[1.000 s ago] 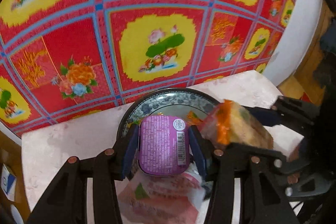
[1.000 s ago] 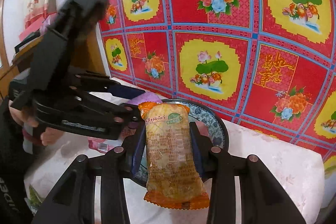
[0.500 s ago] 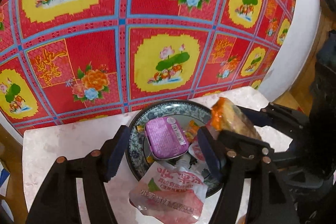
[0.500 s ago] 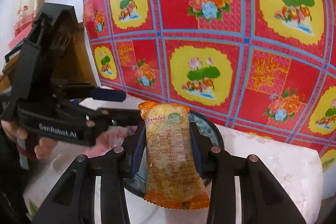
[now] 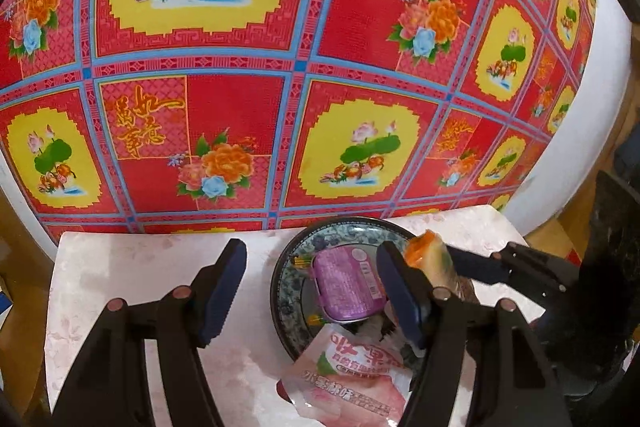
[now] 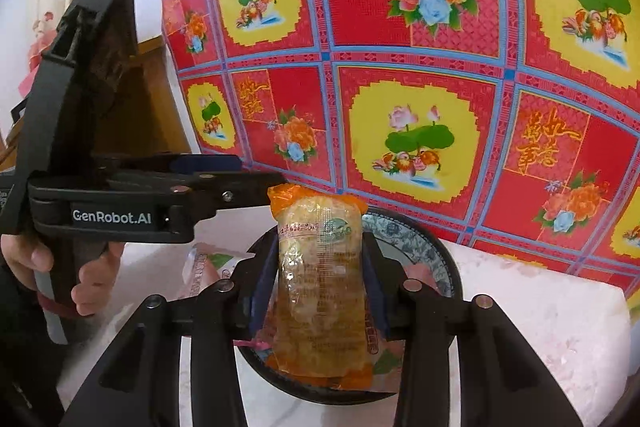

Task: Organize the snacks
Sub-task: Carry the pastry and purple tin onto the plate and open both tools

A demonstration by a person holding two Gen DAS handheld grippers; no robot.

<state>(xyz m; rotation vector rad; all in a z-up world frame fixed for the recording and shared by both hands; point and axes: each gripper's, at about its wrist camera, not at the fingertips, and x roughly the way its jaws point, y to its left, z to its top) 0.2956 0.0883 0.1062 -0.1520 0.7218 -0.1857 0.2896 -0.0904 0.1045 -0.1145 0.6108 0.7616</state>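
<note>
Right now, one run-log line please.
left gripper: open, empty | right gripper: opening, orange snack between fingers | purple pack: in bowl

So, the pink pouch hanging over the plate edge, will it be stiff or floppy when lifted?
Probably floppy: the pink pouch drapes over the plate rim and looks crinkled. Its glossy film may be slippery. It likely sags if gripped at one corner.
</note>
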